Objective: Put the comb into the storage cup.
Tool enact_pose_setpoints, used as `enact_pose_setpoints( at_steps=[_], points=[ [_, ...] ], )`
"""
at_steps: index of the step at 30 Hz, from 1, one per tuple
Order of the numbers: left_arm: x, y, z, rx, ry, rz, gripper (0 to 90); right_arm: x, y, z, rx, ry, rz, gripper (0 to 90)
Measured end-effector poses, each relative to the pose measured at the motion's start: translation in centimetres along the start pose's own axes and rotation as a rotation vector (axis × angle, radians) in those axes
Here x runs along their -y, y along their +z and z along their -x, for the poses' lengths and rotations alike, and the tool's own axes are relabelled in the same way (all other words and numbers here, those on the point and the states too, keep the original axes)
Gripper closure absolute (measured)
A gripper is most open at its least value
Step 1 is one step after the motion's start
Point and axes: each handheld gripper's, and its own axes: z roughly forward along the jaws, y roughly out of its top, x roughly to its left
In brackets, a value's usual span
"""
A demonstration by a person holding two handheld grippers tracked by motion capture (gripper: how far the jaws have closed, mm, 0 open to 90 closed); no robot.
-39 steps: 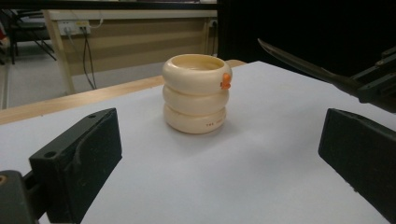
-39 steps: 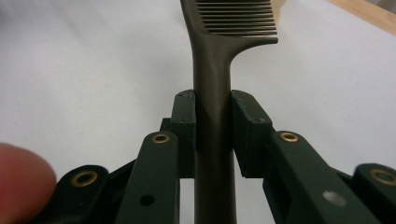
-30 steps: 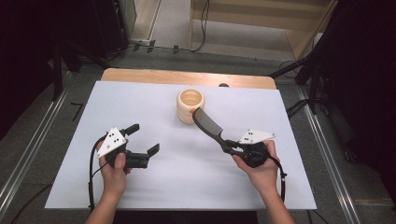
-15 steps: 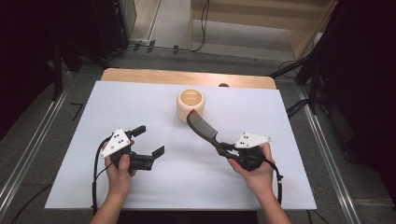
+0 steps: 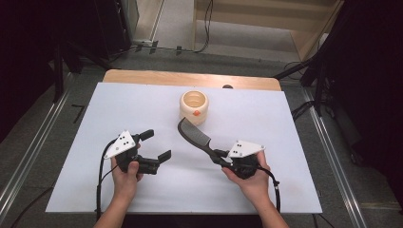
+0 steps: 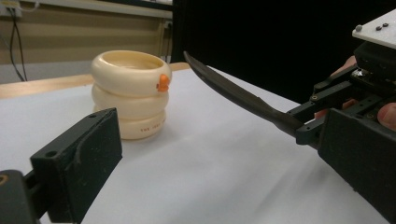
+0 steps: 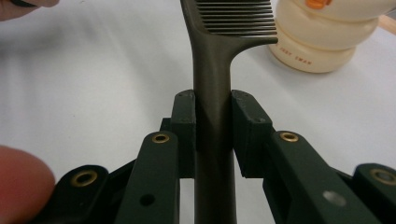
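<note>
White sheet (image 5: 142,109) covers a wooden table (image 5: 157,77), wood edge peeking out at 12 o'clock. Grey floor (image 5: 180,23) all around, metal rails (image 5: 28,156) at 9 and 3, cables (image 5: 206,19) at 12, dark surroundings both sides.

Gripper (image 7: 214,135) clamped on dark comb (image 7: 219,56) handle, cream ringed cup (image 7: 322,44) beyond, white table (image 7: 93,70)

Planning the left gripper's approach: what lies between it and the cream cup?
Nothing: high view shows bare white table between the left gripper and the cream cup.
</note>
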Motion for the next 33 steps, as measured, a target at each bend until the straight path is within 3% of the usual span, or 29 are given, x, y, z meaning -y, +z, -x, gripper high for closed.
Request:
enact_pose_setpoints(
  at_steps=[9, 16, 25, 33],
  points=[
    [-0.1, 0.6, 0.3, 0.005, -0.069, -0.001, 12.7, -0.3, 0.7, -1.1, -0.009, -0.027, 0.013, 70.9],
    [0.1, 1.1, 0.4, 0.031, -0.124, -0.016, 17.2, -0.5, 0.8, -1.7, -0.012, -0.047, 0.021, 71.0],
    [0.2, 1.6, 0.5, 0.068, -0.191, -0.022, 29.9, -0.7, 1.2, -2.5, -0.021, -0.07, 0.023, 70.9],
    [0.3, 1.9, 0.5, 0.075, -0.244, -0.031, 40.9, -0.9, 1.6, -3.2, -0.027, -0.089, 0.032, 70.9]
  ],
)
